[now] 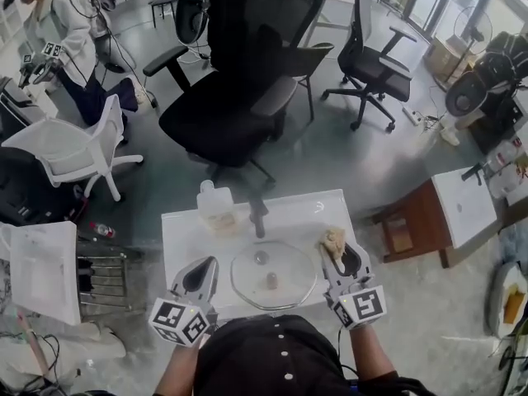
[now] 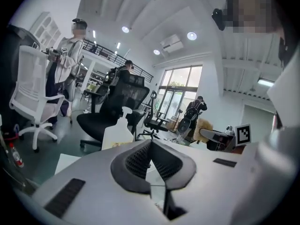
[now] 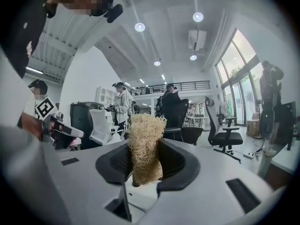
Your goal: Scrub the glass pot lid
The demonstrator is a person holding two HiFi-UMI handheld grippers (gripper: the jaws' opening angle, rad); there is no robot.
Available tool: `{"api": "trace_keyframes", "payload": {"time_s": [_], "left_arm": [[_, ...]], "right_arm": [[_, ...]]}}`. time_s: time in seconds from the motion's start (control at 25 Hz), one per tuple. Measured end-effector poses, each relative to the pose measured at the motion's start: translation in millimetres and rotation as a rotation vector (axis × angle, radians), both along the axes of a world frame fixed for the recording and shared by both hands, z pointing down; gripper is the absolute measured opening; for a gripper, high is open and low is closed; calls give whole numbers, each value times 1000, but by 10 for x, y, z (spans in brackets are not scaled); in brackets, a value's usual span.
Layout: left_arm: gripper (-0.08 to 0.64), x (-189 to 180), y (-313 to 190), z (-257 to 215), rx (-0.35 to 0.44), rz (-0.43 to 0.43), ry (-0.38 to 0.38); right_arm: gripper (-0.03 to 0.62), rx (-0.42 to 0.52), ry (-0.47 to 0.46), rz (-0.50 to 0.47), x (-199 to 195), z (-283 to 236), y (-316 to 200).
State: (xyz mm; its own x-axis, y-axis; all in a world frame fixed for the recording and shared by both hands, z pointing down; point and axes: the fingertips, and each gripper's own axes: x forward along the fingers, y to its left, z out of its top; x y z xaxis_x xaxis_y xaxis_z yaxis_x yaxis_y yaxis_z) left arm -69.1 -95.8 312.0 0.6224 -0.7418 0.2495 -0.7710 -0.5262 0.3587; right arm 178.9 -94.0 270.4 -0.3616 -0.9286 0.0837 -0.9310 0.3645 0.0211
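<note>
Glass lid [image 1: 273,275] near pump bottle [image 1: 215,207]

- The worktop [image 1: 186,229] is viewed steeply from above by the head camera, with the left claw [image 1: 209,261] and right claw [image 1: 328,250] near the lower edge.
- Each gripper view is taken close behind its own claw, faced roughly level into the room.
- The black office chair [image 1: 231,106] is shared by all three views.
</note>
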Motion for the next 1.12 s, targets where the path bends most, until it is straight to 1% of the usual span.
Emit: {"api": "trace_keyframes", "payload": {"time_s": [0.08,0.2,0.32,0.4,0.56,0.76,1.0,1.12], "left_arm": [[26,-50,-13,-139,43,-16,-3],[25,-129,-28,-290,106,-51,-26],[26,-224,-49,-286,158,-104,-72],[26,-253,-61,-239,161,-126,-93],[26,-244,-71,-194,144,-126,-94],[26,-213,-68,-213,176,-127,-128],[26,-228,-93,-262,181,-136,-126],[26,-232,-91,-250,179,-139,-127]], "right_arm": [[149,25,-9,28,72,-93,13],[149,51,-36,61,168,-198,27],[149,90,-3,100,240,-221,40],[149,102,13,130,292,-217,45],[149,106,21,154,318,-241,34],[147,109,46,134,253,-250,5],[147,116,20,131,222,-281,-27],[147,116,21,119,197,-278,-35]]}}
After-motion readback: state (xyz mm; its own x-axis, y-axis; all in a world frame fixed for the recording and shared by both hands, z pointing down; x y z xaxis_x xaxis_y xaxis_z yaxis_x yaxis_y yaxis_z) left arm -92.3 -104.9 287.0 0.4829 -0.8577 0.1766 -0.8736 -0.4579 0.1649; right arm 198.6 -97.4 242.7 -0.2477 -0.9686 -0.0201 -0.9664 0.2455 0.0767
